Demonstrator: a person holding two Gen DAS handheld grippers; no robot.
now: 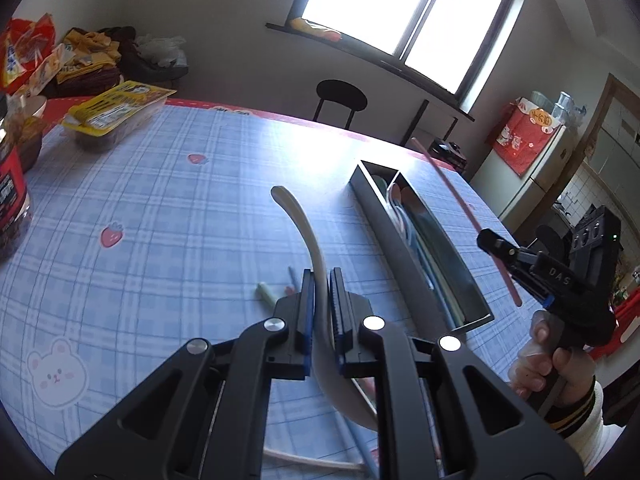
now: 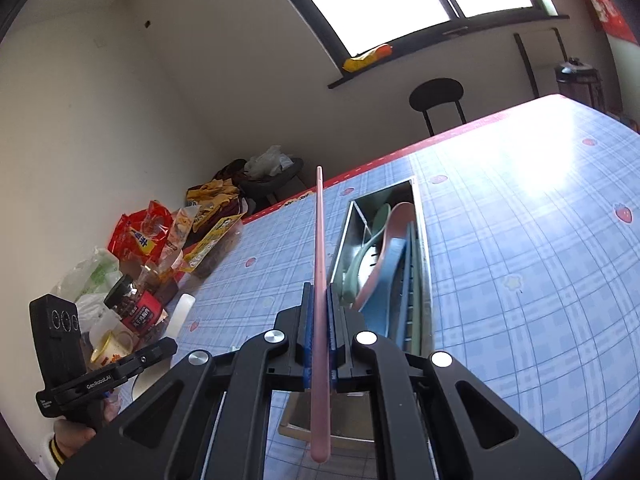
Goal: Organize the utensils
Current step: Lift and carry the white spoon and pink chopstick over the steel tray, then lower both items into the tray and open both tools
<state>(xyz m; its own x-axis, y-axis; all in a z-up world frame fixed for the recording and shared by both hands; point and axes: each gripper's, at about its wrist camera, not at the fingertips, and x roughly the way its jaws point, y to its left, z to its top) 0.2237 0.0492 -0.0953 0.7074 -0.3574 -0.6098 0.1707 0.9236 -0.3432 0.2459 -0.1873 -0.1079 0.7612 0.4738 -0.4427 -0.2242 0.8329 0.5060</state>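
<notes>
Left gripper [image 1: 320, 280] clamped on cream spoon [image 1: 308, 240]; right gripper [image 2: 319, 312] clamped on pink chopstick [image 2: 320, 260], above metal tray [image 2: 423, 248] near edge. Open tablecloth [image 1: 160, 200] left; possibly chopsticks [image 1: 280, 292] loose nearby.

Open blue-checked tablecloth [image 1: 168, 208] is lying clear left of the metal organizer [image 1: 416, 248]; snack packets [image 2: 140, 236] and 1 jar [image 2: 138, 310] are crowding the table's far-left edge.
</notes>
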